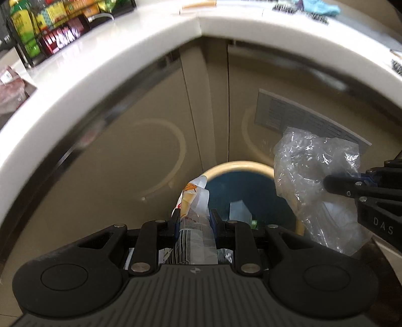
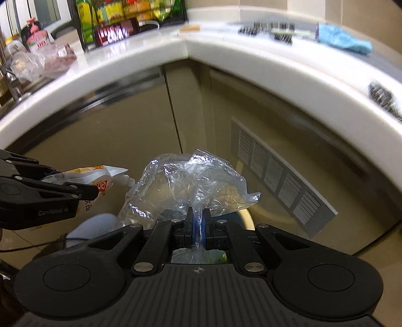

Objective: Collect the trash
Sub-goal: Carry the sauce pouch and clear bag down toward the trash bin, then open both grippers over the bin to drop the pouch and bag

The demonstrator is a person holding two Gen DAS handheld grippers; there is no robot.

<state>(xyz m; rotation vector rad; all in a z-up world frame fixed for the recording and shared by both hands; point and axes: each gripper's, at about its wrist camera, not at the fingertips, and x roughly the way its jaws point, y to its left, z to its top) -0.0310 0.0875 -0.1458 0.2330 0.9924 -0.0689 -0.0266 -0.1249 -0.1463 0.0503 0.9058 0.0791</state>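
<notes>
The left gripper [image 1: 194, 221] is clamped on a flattened white plastic snack wrapper [image 1: 194, 201] printed with orange and yellow graphics and a black barcode. The wrapper stands between the 2 blue pads and projects forward past the fingertips. Its free end hangs over the near rim of a round bin with a cream-coloured rim and dark blue interior [image 1: 238, 166], which stands on the floor against the beige cabinet doors [image 1: 125, 125].

Inside the bin lie a pale folded paper-like piece [image 1: 240, 210] and a small green item [image 1: 254, 222]; neither can be identified further.

The right gripper [image 2: 198, 221] is pinched tight on a crumpled clear plastic bag [image 2: 191, 181]. A thin twisted fold of the bag runs between the 2 blue pads, and the bulk of the bag billows ahead of the fingertips. In the left wrist view the same bag [image 1: 309, 176] hangs at the right side of the bin, overlapping its rim.

Both grippers point steeply down, side by side, below the edge of a white countertop [image 2: 226, 57]. A grey louvred vent panel [image 2: 281, 176] is set in the right cabinet face. On the countertop are a black wire rack of coloured packets [image 2: 120, 17] and a light blue cloth [image 2: 344, 40].
</notes>
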